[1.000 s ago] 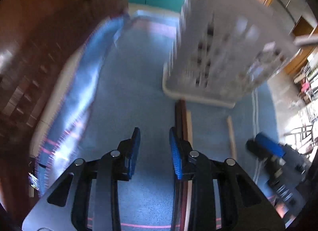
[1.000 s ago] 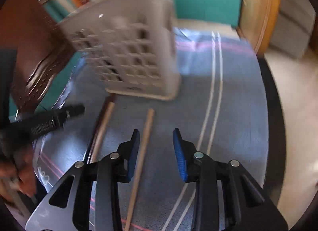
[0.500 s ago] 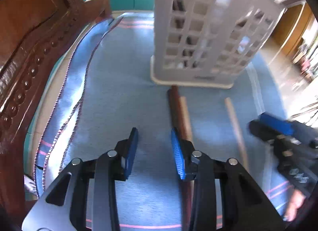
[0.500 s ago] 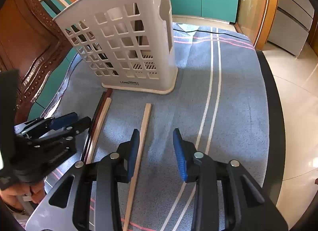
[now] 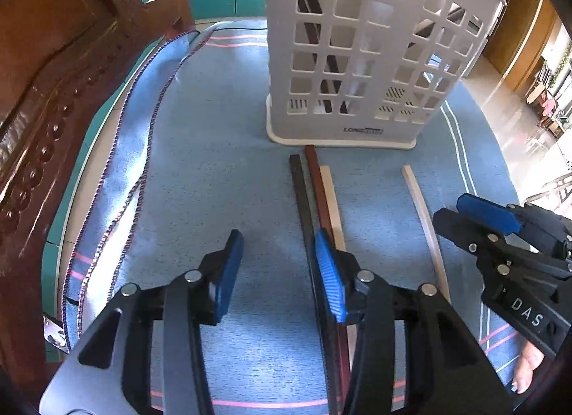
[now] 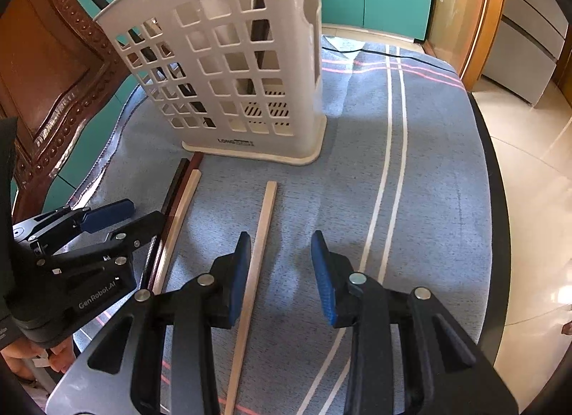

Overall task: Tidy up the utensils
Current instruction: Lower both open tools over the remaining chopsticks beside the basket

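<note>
A white slotted basket [image 5: 361, 131] [image 6: 304, 75] stands upright on the blue cloth, with several sticks leaning inside it. In front of it lie a black stick [image 5: 299, 193], a red-brown stick [image 5: 318, 186] and a pale wooden stick [image 5: 330, 197] side by side. Another pale stick [image 5: 422, 215] [image 6: 264, 222] lies apart to the right. My left gripper [image 5: 280, 272] [image 6: 139, 215] hovers over the cloth, its jaws opening with nothing between them; the black stick runs just under its right pad. My right gripper [image 6: 282, 272] [image 5: 500, 225] is open above the lone pale stick, which passes by its left pad.
A carved wooden chair back [image 5: 53, 93] rises at the cloth's left edge. The dark table rim [image 6: 497, 222] curves along the right, with tiled floor beyond. A black cable [image 6: 386, 54] crosses the far end of the cloth. A person's fingers [image 5: 529, 368] hold the right gripper.
The left view has swung and steadied, so the basket now stands straight ahead. The left jaws have widened. The right gripper has stayed over the lone pale stick.
</note>
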Demonstrator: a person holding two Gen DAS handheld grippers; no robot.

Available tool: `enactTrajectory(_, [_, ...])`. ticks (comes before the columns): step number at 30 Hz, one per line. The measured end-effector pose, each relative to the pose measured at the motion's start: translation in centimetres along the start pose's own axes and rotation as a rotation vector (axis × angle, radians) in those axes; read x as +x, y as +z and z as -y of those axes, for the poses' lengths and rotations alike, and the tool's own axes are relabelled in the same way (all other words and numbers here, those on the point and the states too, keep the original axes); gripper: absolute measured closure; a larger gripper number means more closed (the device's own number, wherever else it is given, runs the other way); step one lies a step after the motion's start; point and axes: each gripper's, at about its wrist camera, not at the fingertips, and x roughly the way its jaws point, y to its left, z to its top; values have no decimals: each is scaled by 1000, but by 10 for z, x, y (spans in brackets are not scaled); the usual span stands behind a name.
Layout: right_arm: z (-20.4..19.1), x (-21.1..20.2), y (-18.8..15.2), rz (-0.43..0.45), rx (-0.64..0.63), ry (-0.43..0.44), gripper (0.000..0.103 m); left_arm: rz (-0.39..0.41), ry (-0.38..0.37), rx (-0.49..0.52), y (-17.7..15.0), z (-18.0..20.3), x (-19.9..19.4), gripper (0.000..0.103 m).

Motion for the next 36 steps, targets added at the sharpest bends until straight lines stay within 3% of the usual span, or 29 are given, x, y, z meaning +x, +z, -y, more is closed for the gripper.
enactTrajectory(7, [-13, 8, 4, 0, -31, 6, 68, 9, 40, -34, 7, -4, 3, 58])
enactTrajectory(11, [-19, 21, 4, -3, -51, -44, 68, 3, 63, -21, 10, 1, 11, 57])
enactTrajectory(12, [-20, 23, 5, 3, -63, -67, 75, 3, 65, -16, 10, 2, 11, 59])
enactTrajectory(14, [-19, 23, 4, 6, -63, -88, 91, -6, 34, -3, 8, 2, 8, 78])
enactTrajectory(19, [-1, 21, 5, -12, -1, -57, 93, -9, 19, 18, 2, 5, 1, 84])
enactTrajectory(21, [0, 22, 6, -10, 5, -56, 92, -9, 29, 4, 2, 2, 3, 81])
enactTrajectory(23, [-2, 22, 6, -7, -5, -62, 88, -5, 56, -8, 4, 4, 6, 67])
enactTrajectory(36, [-20, 29, 2, 25, -63, -126, 79, -2, 98, -21, 14, 4, 16, 57])
